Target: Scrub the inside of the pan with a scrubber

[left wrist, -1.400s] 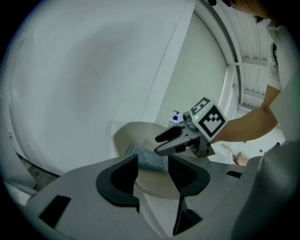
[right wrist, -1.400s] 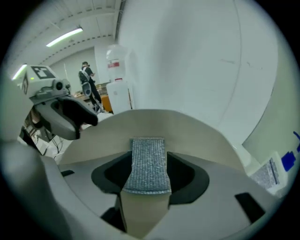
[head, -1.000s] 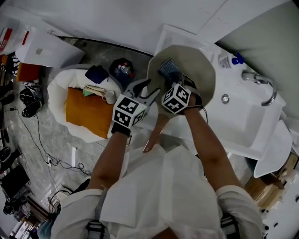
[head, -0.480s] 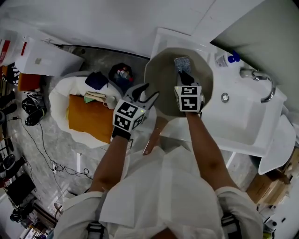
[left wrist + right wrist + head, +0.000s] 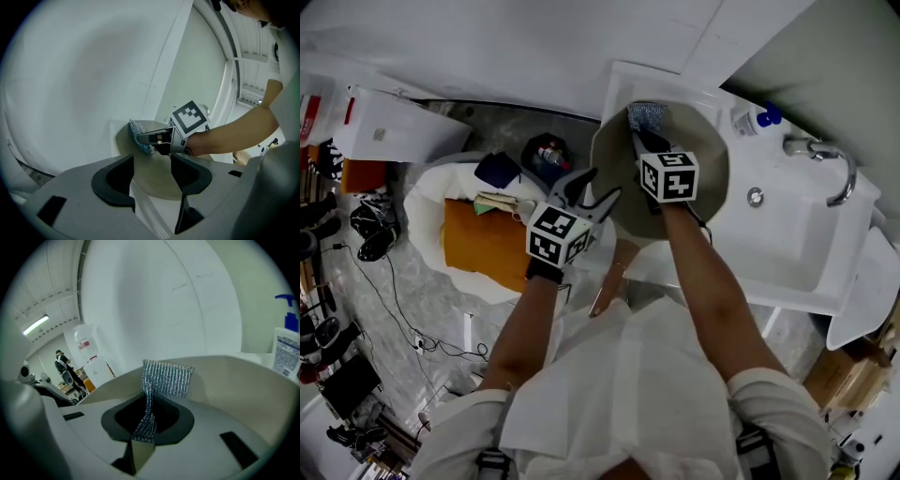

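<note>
Right tongs (image 5: 143,426): the jaws have just been closing and are now pinched narrow on a thin twist of the scrubber (image 5: 168,378). Most of its mesh fans out free beyond the tips.

Left tongs (image 5: 152,165): the jaws have just been opening and stand wide. The near edge of the pan (image 5: 705,155) shows through the gap, but neither pad presses on it.

Position: the pan lies tilted in the sink (image 5: 792,246). Its handle (image 5: 609,279) runs back towards me over the front edge. The scrubber sits high on the far inner wall, right at the rim.

Risks, my judgement:
1. Grip on the scrubber is small. A hard stroke would drag the free mesh, and the pinched strip could slide out of the jaws. The cause would be friction on the pan wall beating the pinch.
2. The pan is unrestrained. With my left tongs open, any downward or sideways scrub load may rock or skate the pan in the sink. The overhanging handle would swing with it.
3. The scrubber is at the rim. A stroke that overshoots goes over the edge, so the metal tips strike the rim instead of the mesh.
4. The soap bottle (image 5: 759,120) stands just beside the pan's far right edge. A shifting pan or a wide sweep could knock it over.
</note>
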{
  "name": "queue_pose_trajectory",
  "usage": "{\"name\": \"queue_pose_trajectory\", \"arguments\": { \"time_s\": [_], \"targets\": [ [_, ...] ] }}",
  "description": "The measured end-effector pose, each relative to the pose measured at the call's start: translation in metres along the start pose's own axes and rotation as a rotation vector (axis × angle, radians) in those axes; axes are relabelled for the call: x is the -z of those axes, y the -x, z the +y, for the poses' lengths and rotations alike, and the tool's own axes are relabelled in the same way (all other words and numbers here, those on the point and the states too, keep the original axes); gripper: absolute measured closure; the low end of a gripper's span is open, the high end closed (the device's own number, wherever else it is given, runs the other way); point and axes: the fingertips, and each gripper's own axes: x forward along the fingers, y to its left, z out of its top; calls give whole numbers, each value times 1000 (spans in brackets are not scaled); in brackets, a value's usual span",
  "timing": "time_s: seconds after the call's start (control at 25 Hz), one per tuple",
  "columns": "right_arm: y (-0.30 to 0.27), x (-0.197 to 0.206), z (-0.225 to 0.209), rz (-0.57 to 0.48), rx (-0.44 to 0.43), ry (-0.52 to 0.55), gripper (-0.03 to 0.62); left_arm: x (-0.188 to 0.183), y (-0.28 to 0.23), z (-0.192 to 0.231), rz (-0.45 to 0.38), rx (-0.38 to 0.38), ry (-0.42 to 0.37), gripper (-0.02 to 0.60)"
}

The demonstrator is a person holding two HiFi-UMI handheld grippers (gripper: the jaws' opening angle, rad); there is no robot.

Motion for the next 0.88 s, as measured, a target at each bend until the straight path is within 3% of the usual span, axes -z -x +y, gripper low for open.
{"name": "queue_pose_trajectory", "arguments": {
  "time_s": [0.24,0.44,0.64,0.88],
  "targets": [
    [-3,11,53,64,-225,57,546,4,-1,-10,1,42,3,350],
    [10,34,89,216,-428,112,546,0,3,-20,-6,64,-21,368],
    [32,57,107,382,-567,85,546,-9,13,-18,-22,44,-55,368],
    [58,86,114,591,-666,-18,545,-7,16,-33,-2,91,-105,354]
  ]
}}
